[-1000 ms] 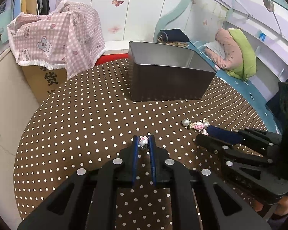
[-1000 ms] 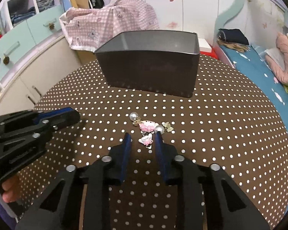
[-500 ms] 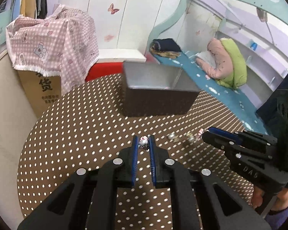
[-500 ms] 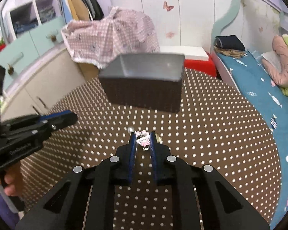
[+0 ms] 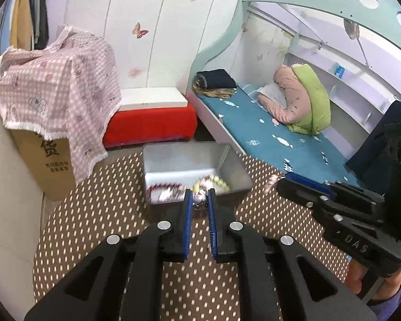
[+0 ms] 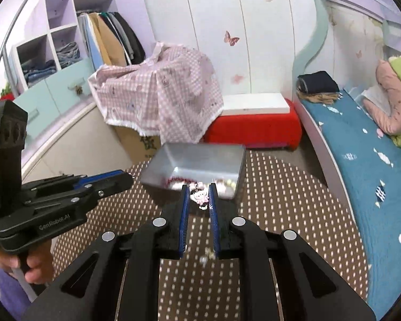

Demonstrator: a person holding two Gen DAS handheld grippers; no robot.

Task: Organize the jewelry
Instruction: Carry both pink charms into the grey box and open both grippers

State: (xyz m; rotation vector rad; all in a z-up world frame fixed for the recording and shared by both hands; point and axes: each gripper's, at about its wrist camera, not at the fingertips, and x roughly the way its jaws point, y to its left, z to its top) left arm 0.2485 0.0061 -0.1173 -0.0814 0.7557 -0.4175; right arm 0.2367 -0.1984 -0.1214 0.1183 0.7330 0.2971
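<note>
A grey metal box (image 5: 227,163) stands open on the round polka-dot table (image 5: 99,214), with red and yellowish jewelry inside; it also shows in the right wrist view (image 6: 200,157). My left gripper (image 5: 199,198) is shut on a small pink-white trinket (image 5: 199,195), held in the air near the box's front edge. My right gripper (image 6: 197,195) is shut on a pink cat charm (image 6: 199,196), also lifted near the box front. Each gripper shows in the other's view: the right one (image 5: 283,182) and the left one (image 6: 128,178). A few small jewelry pieces (image 6: 207,255) lie on the table below.
A cardboard box under a pink checked cloth (image 5: 56,99) stands beyond the table at left. A red bench (image 5: 149,123) and a bed with a blue sheet (image 5: 267,136) lie behind. White cabinets (image 6: 66,133) are at left.
Both grippers have risen from the table and moved toward the box, each carrying its piece. The right gripper closed on the cat charm a second ago. The box interior now shows from above.
</note>
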